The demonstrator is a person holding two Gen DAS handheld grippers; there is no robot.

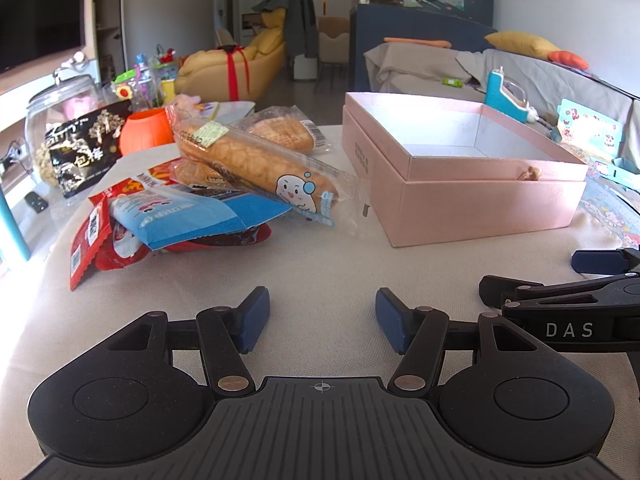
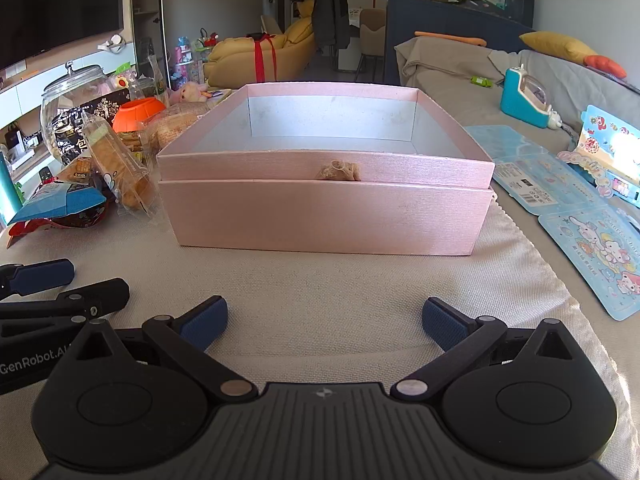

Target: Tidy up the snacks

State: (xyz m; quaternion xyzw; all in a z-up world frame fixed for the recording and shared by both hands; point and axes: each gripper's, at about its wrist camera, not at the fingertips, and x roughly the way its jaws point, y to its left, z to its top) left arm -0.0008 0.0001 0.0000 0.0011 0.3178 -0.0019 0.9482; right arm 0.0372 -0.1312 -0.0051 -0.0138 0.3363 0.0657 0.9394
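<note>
On the desk (image 1: 320, 272), the snack pile (image 1: 208, 196) lies left of the empty pink box (image 2: 324, 200); both grippers, left gripper (image 1: 322, 318) and right gripper (image 2: 324, 324), wait near, jaws wide, ready for loading.

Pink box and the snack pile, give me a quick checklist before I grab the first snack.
1. Left claw open and holding nothing: ok.
2. Right claw open and holding nothing: ok.
3. Pink box open on top, no snacks seen inside: ok.
4. Top snack reachable: ok. The long bread pack lies on top of the pile, nothing over it.
5. Path from pile to box: ok. Bare cloth lies between them.
6. Pile steady once the bread is lifted: cannot tell. The blue pack and red packs overlap loosely beneath.
</note>
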